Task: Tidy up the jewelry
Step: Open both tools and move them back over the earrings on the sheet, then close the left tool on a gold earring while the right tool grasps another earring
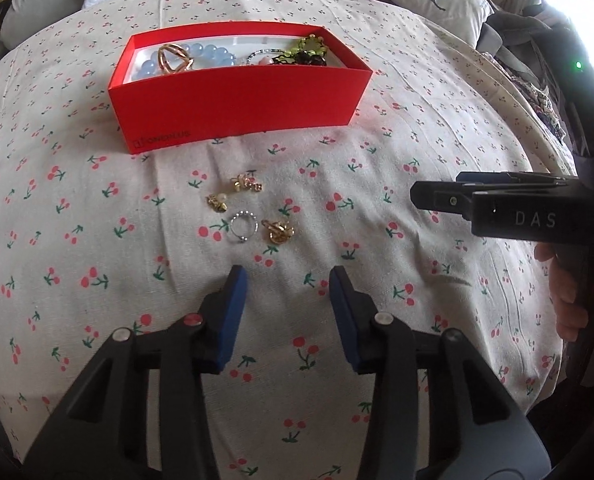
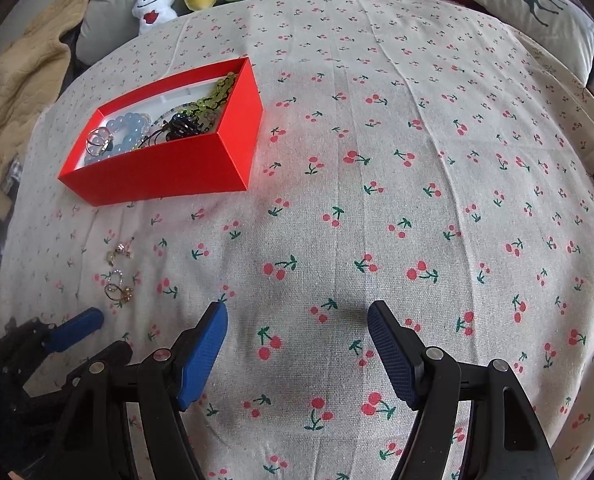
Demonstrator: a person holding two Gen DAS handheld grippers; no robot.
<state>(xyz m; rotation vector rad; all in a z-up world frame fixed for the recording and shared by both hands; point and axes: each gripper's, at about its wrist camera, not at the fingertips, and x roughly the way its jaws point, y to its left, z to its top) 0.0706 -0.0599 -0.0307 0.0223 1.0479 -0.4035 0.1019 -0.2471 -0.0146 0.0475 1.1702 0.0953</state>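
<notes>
Risk: your left gripper [image 1: 287,280], jaws wide and empty, could snag the cherry-print sheet [image 1: 377,320] under the silver ring [image 1: 242,227] and scatter the gold pieces [image 1: 277,231] beside it. Right gripper [image 2: 297,320] hangs wide, empty, well away.

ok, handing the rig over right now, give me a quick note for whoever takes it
Left claw: open, empty, low over the cherry-print sheet, aimed at the loose pieces.
Right claw: open, empty, over bare sheet to the right.
Red box: already holds the blue bead bracelet, a gold ring and green beads.
Left to do, all on the sheet in front of the box: silver ring, gold piece beside it, two small gold pieces behind them.
</notes>
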